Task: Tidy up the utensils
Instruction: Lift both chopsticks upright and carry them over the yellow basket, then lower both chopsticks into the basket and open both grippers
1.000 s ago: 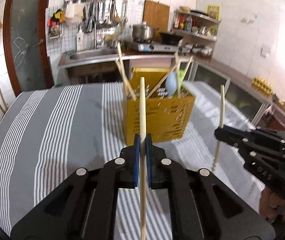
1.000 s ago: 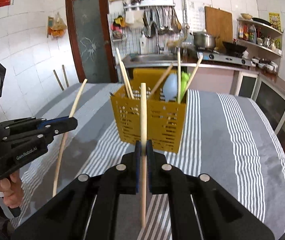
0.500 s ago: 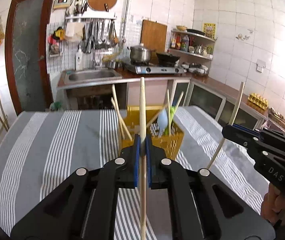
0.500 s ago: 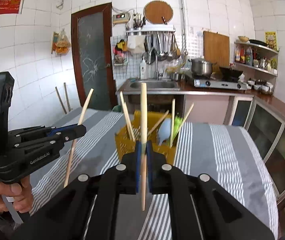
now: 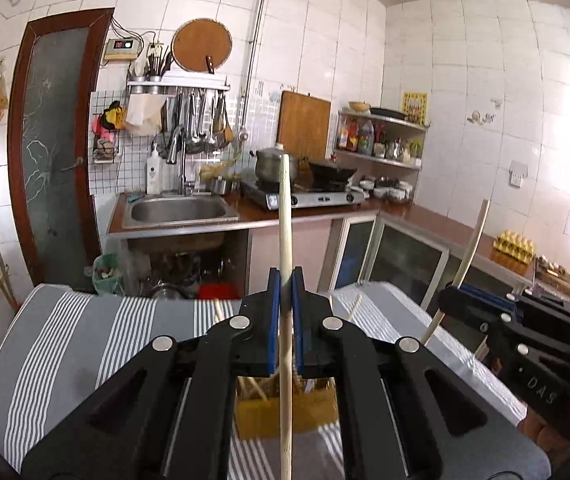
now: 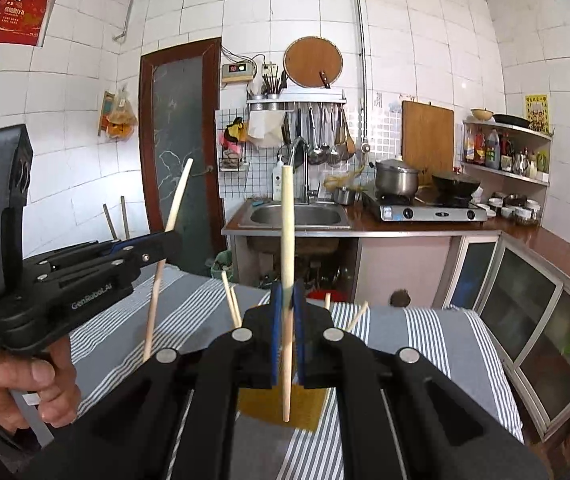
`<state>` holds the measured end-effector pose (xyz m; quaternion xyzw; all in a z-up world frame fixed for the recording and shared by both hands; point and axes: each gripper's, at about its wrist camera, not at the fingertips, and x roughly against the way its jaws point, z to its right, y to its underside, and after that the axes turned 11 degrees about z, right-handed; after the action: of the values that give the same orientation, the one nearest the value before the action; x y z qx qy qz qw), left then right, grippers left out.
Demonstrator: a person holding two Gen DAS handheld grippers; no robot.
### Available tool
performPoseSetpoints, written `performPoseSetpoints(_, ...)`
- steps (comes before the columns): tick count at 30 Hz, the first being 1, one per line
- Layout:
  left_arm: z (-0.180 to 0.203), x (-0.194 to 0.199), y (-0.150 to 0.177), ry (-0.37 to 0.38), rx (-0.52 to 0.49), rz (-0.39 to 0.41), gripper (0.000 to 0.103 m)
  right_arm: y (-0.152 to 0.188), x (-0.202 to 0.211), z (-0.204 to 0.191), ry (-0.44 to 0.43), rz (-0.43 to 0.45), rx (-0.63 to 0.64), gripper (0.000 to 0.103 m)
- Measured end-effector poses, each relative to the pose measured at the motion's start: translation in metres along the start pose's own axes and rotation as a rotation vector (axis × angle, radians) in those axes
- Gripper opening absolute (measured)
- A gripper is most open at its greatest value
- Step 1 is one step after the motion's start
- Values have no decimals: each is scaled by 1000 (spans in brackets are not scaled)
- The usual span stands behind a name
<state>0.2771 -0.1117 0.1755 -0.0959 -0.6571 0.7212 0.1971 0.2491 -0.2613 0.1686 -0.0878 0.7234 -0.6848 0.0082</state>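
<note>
My left gripper (image 5: pixel 285 280) is shut on a pale wooden chopstick (image 5: pixel 285 216), held upright above the table. My right gripper (image 6: pixel 287 294) is shut on a second upright chopstick (image 6: pixel 287 220). The right gripper also shows at the right of the left wrist view (image 5: pixel 451 296), and the left gripper at the left of the right wrist view (image 6: pixel 175 240), each with its chopstick. The yellow perforated utensil basket (image 5: pixel 281 412) stands on the striped table below both grippers, mostly hidden by the jaws. It also shows in the right wrist view (image 6: pixel 269 404), with chopstick tips (image 6: pixel 231 300) sticking up.
The table has a grey and white striped cloth (image 5: pixel 85 340). Beyond its far edge are a sink counter (image 5: pixel 177 212), a gas stove (image 5: pixel 313 198) with a pot, and low glass-door cabinets (image 6: pixel 525 312). A dark door (image 5: pixel 53 140) stands at the left.
Both grippers have risen and tilted up with their chopsticks, so the basket has dropped low in both views and is now mostly hidden behind the jaws.
</note>
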Motion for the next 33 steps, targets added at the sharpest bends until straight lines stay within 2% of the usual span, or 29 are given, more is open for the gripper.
performPoseSetpoints(12,-11,-59,-8,-13,5,35,5,-6,-43,12,4,-2,-2,6)
performPoseSetpoints(21,-21,-94,20,-18,4,50,5,7,-74,25,13,-27,-24,6)
performPoseSetpoints(27,-27,-110,41,-15,-7,86,5,20,-87,28,17,-50,-29,6)
performPoseSetpoints(33,-27,-121,62,-23,-3,61,5,33,-92,30,23,-77,-39,6)
